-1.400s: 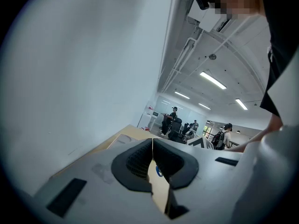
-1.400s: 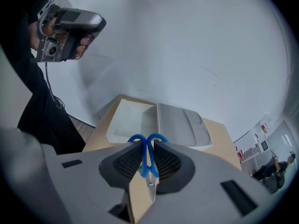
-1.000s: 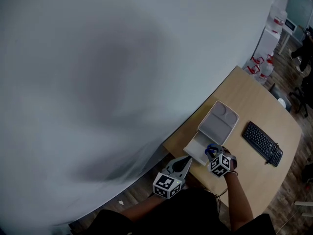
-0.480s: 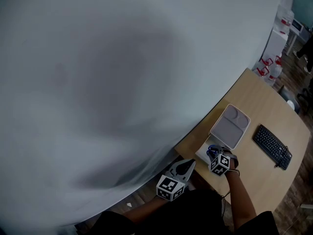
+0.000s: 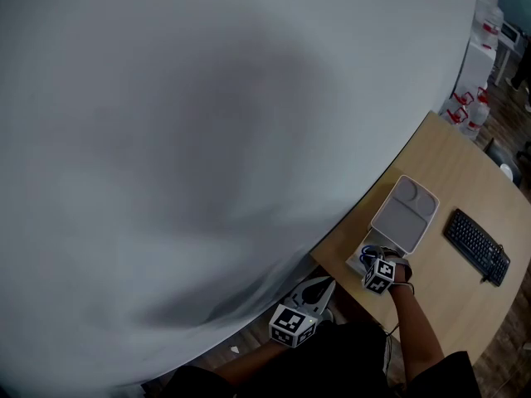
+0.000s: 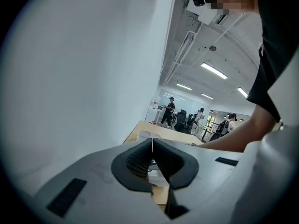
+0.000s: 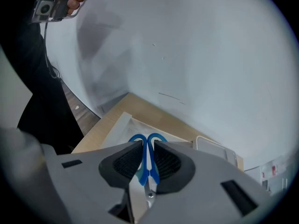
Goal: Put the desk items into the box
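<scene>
A pair of blue-handled scissors is clamped handles-first between the pads of my right gripper, which is shut on it and points steeply down. Just beneath lies the open white box, and its lid stands open behind. In the head view the right gripper hovers over the box at the near end of the wooden table, the scissors showing as a blue spot. My left gripper hangs off the table's near edge, shut and empty. Its jaws meet at the tips.
A black keyboard lies on the table right of the white lid. A grey wall fills most of the head view and runs close along the table's left side. Several people stand far off in the office, in the left gripper view.
My right gripper has sunk toward the box with the scissors still in it. The left gripper has drifted a little below the table edge. The head view has shifted, sliding the table rightward.
</scene>
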### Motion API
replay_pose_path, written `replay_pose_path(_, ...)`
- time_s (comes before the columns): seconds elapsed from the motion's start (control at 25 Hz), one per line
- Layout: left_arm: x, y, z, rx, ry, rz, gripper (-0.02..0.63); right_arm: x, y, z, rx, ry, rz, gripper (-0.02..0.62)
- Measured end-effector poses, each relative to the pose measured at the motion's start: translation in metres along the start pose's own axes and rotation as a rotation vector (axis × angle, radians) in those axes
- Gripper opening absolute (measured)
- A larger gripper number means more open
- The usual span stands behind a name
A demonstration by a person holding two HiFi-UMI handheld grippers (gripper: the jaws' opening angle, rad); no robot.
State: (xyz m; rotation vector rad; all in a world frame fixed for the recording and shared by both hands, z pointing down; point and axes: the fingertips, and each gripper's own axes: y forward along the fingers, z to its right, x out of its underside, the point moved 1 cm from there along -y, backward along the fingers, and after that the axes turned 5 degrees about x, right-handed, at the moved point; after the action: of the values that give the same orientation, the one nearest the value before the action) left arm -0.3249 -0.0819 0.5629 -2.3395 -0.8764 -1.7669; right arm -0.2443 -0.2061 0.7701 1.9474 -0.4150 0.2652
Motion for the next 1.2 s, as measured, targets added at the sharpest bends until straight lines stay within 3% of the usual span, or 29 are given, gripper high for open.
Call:
replay_pose_path(0.4, 0.002, -0.013, -0.004, -0.016, 0.002, 0.011, 0.015, -0.001, 0.019, -0.018, -0.067, -0.084, 0.016, 0.13)
replay_pose_path(0.68, 0.014, -0.022, -0.003, -0.038, 0.002, -0.009, 0.015, 0.01, 0.03, -0.02, -0.068, -0.064, 0.0, 0.132)
replay_pose_path(0.88, 0.018, -0.032, -0.003, -0.063, -0.014, -0.007, 0.015, 0.012, 0.03, -0.015, -0.037, -0.01, 0.004, 0.192)
replay_pose_path(1.2, 0.02, -0.027, 0.012, -0.045, -0.041, 0.009, 0.015, 0.018, 0.0, -0.004, 0.012, 0.136, 0.056, 0.221)
